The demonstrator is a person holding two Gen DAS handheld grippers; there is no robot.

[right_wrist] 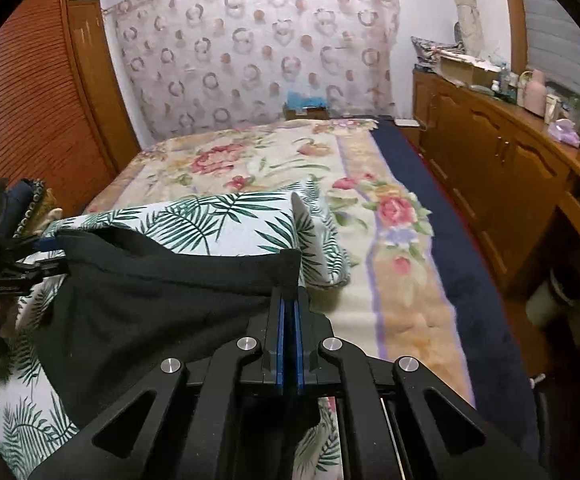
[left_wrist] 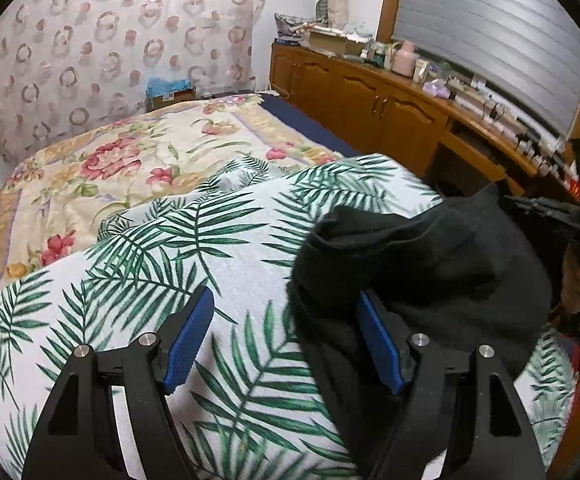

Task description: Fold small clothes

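Observation:
A black garment (left_wrist: 421, 264) lies crumpled on a palm-leaf printed cushion (left_wrist: 194, 248) on the bed. My left gripper (left_wrist: 286, 308) stands open over the cushion. Its right finger (left_wrist: 377, 340) is tucked under the garment's left edge, its left finger (left_wrist: 188, 344) is over bare print, and nothing is pinched between the pads. In the right wrist view the black garment (right_wrist: 150, 300) spreads leftward from my right gripper (right_wrist: 288, 284), which is shut on its upper right corner. The left gripper (right_wrist: 18, 260) shows at the cloth's far left edge.
A floral blanket (right_wrist: 274, 160) covers the bed beyond the cushion, with a dark blue strip (right_wrist: 441, 216) along its right side. Wooden cabinets (right_wrist: 501, 160) with cluttered tops run along the right. A louvred wardrobe (right_wrist: 30, 100) stands at the left, and a patterned curtain (right_wrist: 250, 48) hangs behind.

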